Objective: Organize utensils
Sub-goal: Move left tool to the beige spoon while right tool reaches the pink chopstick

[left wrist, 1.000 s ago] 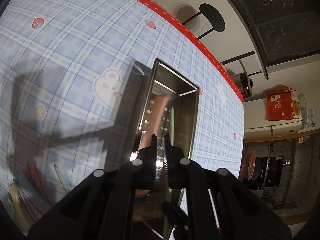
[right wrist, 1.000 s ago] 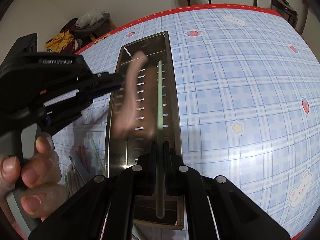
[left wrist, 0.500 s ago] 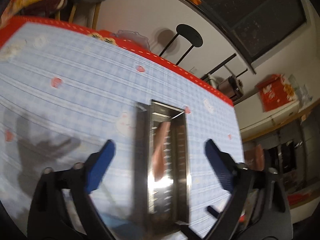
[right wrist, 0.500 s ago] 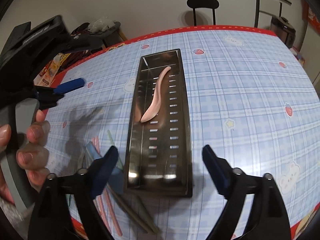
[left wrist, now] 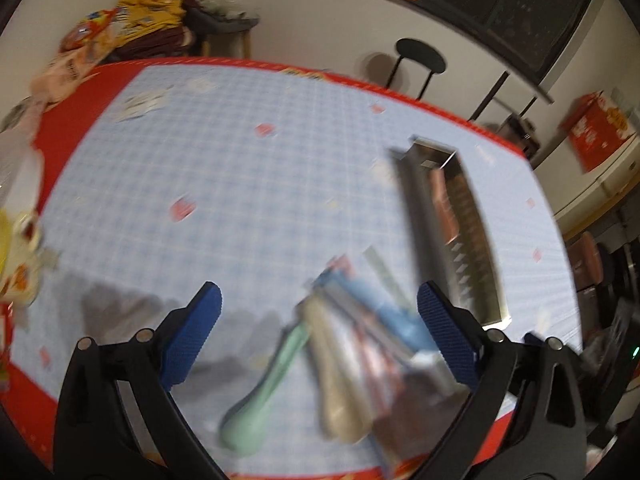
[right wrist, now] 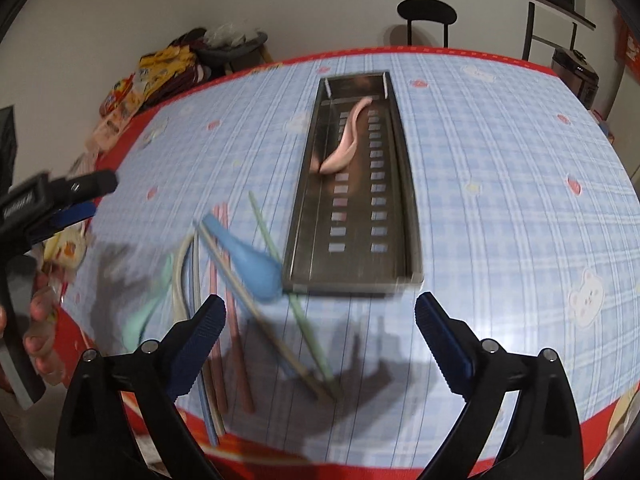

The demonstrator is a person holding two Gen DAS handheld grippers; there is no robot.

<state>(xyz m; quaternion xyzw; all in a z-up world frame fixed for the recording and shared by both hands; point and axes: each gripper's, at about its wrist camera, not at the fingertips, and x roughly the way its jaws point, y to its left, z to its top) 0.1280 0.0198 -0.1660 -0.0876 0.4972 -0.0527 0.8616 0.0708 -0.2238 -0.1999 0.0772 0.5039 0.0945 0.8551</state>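
One long metal tray (right wrist: 352, 204) is lying on the checked table (right wrist: 500, 200), running in the right wrist view from the middle toward 12 o'clock. One pink spoon (right wrist: 344, 148) is resting inside the tray, in its far half, bowl nearer the camera and handle pointing to 12 o'clock.

The rest of the utensils are lying loose on the table at about 8 o'clock from the tray's near end. One blue spoon (right wrist: 248, 260) is sitting with its bowl touching the tray's near left corner. One mint-green spoon (right wrist: 144, 312) is lying furthest toward 9 o'clock, with one beige spoon (right wrist: 179, 280) beside it. Among the sticks, one green chopstick (right wrist: 264, 228), two pink chopsticks (right wrist: 240, 360), one beige chopstick (right wrist: 280, 352) and one blue chopstick (right wrist: 206, 408) are showing. Blur is making an exact count uncertain.

The right hand-held gripper (right wrist: 318, 308) is hovering above the near end of the tray. Its jaws are opening, standing wide with nothing between the blue pads (right wrist: 204, 332).

The left hand-held gripper (left wrist: 319, 300) is hanging over the loose pile with its jaws spread wide, gripping nothing. In the right wrist view it is showing at 9 o'clock, held by a person's hand (right wrist: 36, 332).

One black stool (right wrist: 426, 12) is standing beyond the table at 12 o'clock.
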